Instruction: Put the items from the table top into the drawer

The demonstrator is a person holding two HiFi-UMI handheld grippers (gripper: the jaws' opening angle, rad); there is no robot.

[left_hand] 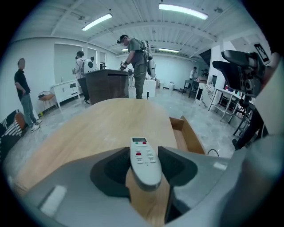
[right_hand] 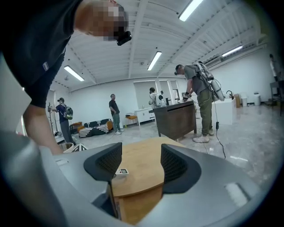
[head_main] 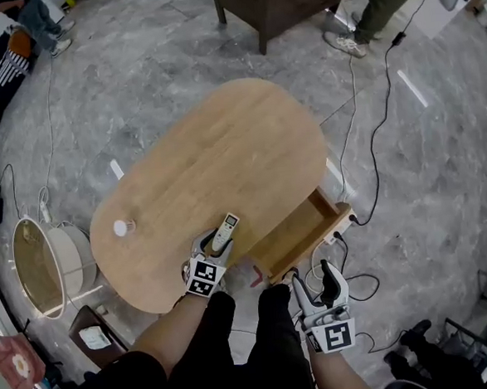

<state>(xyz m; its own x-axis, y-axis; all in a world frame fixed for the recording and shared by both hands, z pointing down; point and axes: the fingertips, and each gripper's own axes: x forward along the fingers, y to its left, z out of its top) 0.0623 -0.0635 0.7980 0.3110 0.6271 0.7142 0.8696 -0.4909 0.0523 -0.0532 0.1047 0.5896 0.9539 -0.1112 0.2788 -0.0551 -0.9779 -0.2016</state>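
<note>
Clamping the white remote control (left_hand: 143, 160) between its jaws, the left gripper (head_main: 216, 245) holds it at the near edge of the wooden table (head_main: 223, 141), with the buttons facing up. The right gripper (head_main: 321, 285) hangs off the table beside the person's legs, its jaws apart with nothing between them. Just beyond it the drawer (head_main: 327, 204) stands pulled out; only its bare wooden bottom shows. A small white round thing (head_main: 123, 228) lies on the tabletop, well to the left. Cables (head_main: 372, 151) run over the floor near the drawer.
</note>
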